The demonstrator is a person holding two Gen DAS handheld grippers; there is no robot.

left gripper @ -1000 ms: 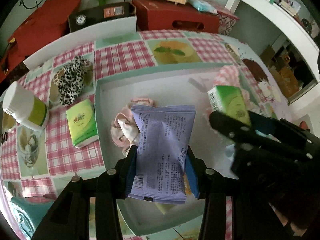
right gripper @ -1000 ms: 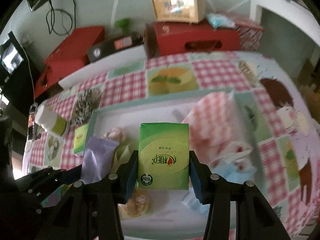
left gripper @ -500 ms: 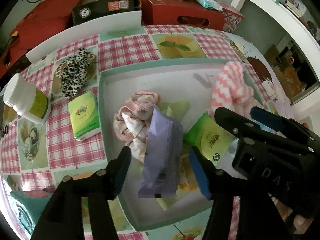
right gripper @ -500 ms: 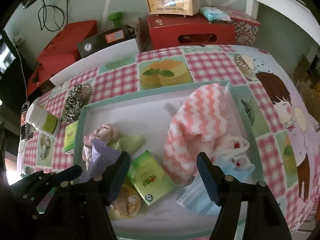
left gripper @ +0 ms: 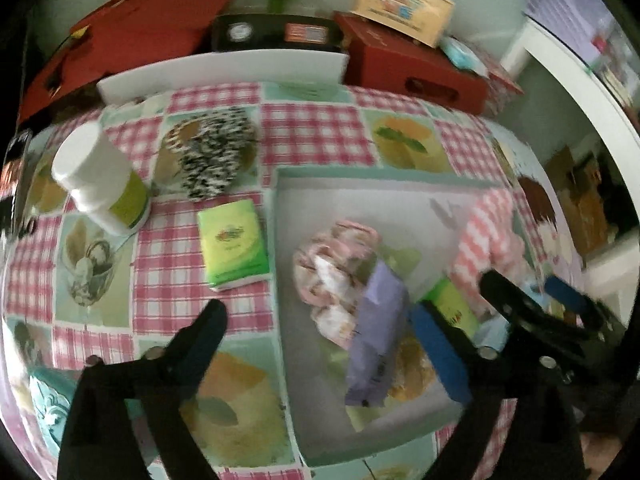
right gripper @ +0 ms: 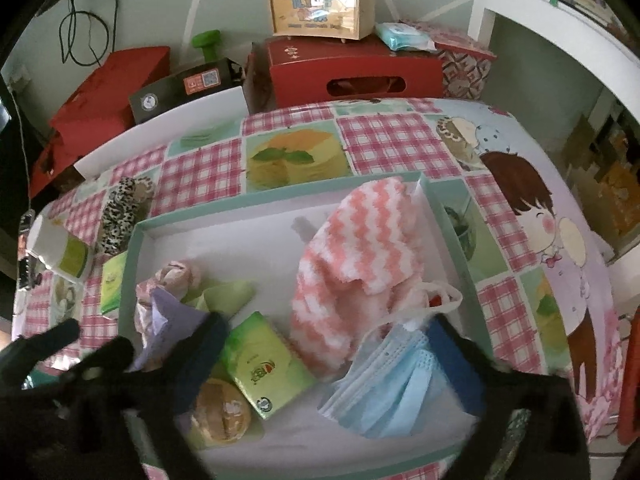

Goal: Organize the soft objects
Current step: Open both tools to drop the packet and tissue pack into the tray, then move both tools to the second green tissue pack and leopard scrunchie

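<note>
A shallow teal-rimmed box (right gripper: pixel 280 197) on the table holds a purple pouch (left gripper: pixel 376 340), a green tissue pack (right gripper: pixel 268 364), a pink-and-white wavy towel (right gripper: pixel 360 256), blue face masks (right gripper: pixel 388 388), a pink floral scrunchie (left gripper: pixel 340 256) and a round bun (right gripper: pixel 220 408). My left gripper (left gripper: pixel 320 332) is open and empty above the box's left rim. My right gripper (right gripper: pixel 328 344) is open and empty above the tissue pack and masks. Outside the box lie a second green tissue pack (left gripper: pixel 234 248) and a leopard-print scrunchie (left gripper: pixel 212 156).
A white bottle with a green label (left gripper: pixel 100 180) stands at the table's left. A white board (left gripper: pixel 224 68), red boxes (right gripper: pixel 352 68), a black box (right gripper: pixel 184 88) and a small yellow case (right gripper: pixel 320 8) sit behind the table. A white shelf (right gripper: pixel 560 36) is at right.
Both grippers opened and let go: the purple pouch and the green tissue pack dropped into the box. My left gripper has since swung left, toward the tissue pack outside the box.
</note>
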